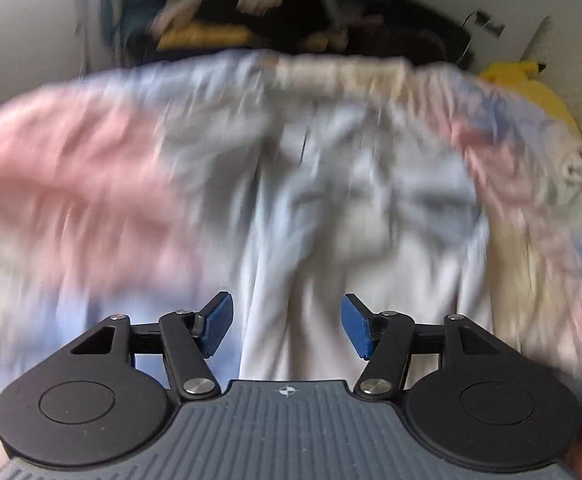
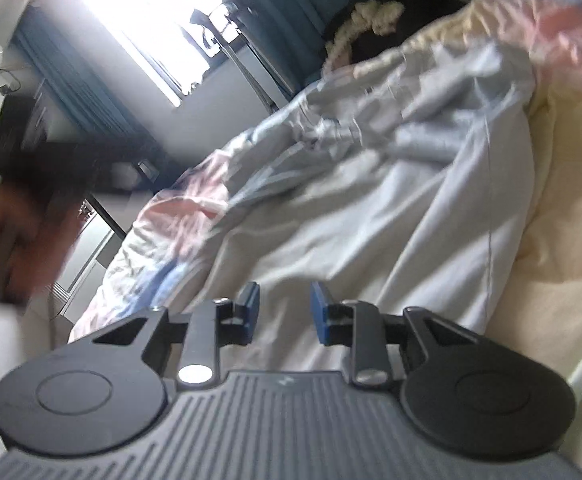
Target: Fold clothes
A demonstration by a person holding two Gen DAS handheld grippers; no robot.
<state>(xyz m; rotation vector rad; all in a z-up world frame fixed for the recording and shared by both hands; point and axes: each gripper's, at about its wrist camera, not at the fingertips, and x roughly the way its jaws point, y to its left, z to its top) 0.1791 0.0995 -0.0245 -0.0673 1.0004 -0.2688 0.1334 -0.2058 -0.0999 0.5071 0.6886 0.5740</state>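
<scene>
Nearest in the left wrist view: left claw (image 1: 287,330), blue pads (image 1: 219,330) spread wide, nothing between them. It hangs over the near end of a pale grey-white garment (image 1: 291,208).

Garment lies on a bed, on a pastel quilt (image 1: 71,184) patched pink, blue and cream. Long axis runs near to far, straight ahead of the left claw. Bunched, wrinkled part at the far end; it may be a waistband, but the blur stops me from confirming. It looks spread out and rumpled, not folded.

Right wrist view, tilted: right claw (image 2: 285,312) also has a clear gap between its pads, holding nothing. It sits at the garment's (image 2: 371,216) near hem. Cloth runs away up and left from it; cream bedding (image 2: 563,208) lies to its right.

Blurred at the left edge of that view: a hand (image 2: 7,240) on a dark shape, probably the other tool.

Judgement: both claws are at the near end, with the left more squarely on the garment's centre line. Any fold would turn on that near-to-far axis. Whether the cloth is being laid out or is already part-folded, the pictures do not settle.

Farther: dark heap of clothes (image 1: 271,12) with yellow and cream pieces beyond the quilt. Yellow plush toy (image 1: 527,80) far right. Bright window (image 2: 151,12) and teal curtain (image 2: 91,100) behind.
</scene>
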